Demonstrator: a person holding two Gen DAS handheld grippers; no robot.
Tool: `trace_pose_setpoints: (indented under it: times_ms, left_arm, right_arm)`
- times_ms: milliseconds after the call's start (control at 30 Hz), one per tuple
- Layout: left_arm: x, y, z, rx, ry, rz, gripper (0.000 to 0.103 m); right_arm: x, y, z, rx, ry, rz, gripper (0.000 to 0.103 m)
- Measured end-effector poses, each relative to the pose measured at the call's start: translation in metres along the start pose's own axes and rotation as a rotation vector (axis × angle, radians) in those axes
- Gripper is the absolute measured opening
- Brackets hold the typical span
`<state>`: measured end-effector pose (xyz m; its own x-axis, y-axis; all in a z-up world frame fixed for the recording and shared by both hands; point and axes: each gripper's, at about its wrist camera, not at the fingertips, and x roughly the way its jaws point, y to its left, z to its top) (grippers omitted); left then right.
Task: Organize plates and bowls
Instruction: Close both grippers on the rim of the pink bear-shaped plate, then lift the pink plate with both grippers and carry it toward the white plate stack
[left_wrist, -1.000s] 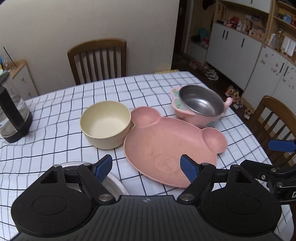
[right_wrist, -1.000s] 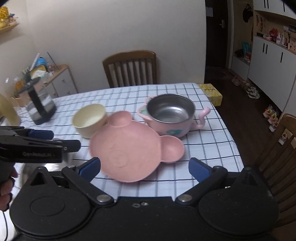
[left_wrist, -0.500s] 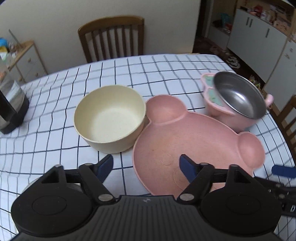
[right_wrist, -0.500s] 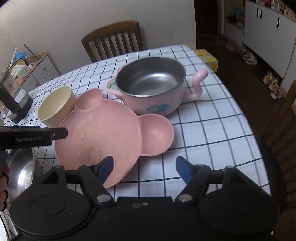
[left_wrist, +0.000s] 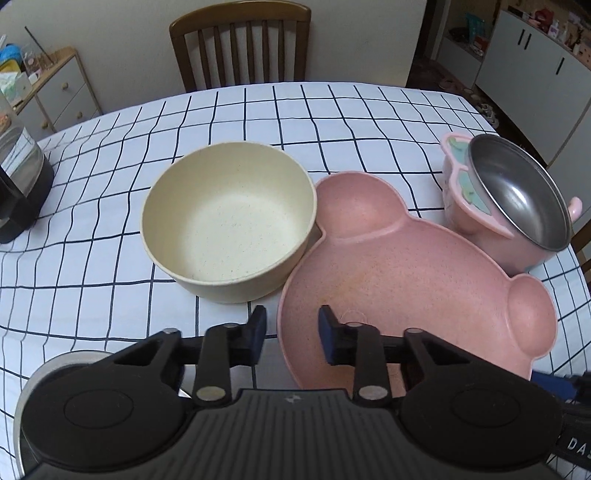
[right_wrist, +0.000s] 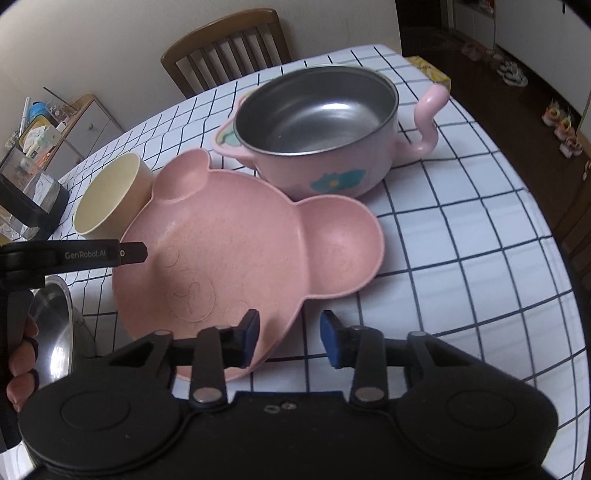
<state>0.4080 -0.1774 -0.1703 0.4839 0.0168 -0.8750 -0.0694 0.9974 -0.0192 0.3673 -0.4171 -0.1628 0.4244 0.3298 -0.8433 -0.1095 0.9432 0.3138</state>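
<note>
Plates and bowls crowd the near half of a checked table (left_wrist: 110, 288), whose near edge is hidden under the gripper bodies in both views. Largest is the plate (left_wrist: 406, 288), pink and bear-shaped with two round ears, lying flat at the near middle. Its near rim is covered by the grippers. Far right of it stands the pink bowl (right_wrist: 317, 122), steel-lined with a curled handle; the plate's far rim hides the foot of it, so whether they touch cannot be told. The cream bowl (left_wrist: 229, 221) stands upright at the plate's left ear, touching it or just beside it. A steel bowl (right_wrist: 55, 325) at the near left corner is mostly cut off, with only a curved rim and some shiny inside showing. The left gripper (left_wrist: 291, 325) has just been closing and straddles the plate's near-left rim, one finger over the cloth and one over the plate, but the pads are not yet pressing on it, so it is released. The right gripper (right_wrist: 290, 328) has also just been closing. It straddles the near-right rim in the same way, still with a gap either side and grasping nothing. A hand (right_wrist: 22, 354) on the left gripper's handle shows at the frame edge, with only its fingertips in view.
</note>
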Motion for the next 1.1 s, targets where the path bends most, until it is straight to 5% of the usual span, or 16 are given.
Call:
trace_pose_setpoints:
  times_ms: [200, 1100]
  left_arm:
    - [0.003, 0.006, 0.0, -0.046, 0.018, -0.014, 0.014]
    - [-0.08, 0.009, -0.042, -0.006, -0.044, -0.086, 0.011]
  right_arm:
    - [0.004, -0.003, 0.0, 0.025, 0.031, 0.04, 0.015]
    - [-0.058, 0.004, -0.032, 0.016, -0.04, 0.052, 0.013]
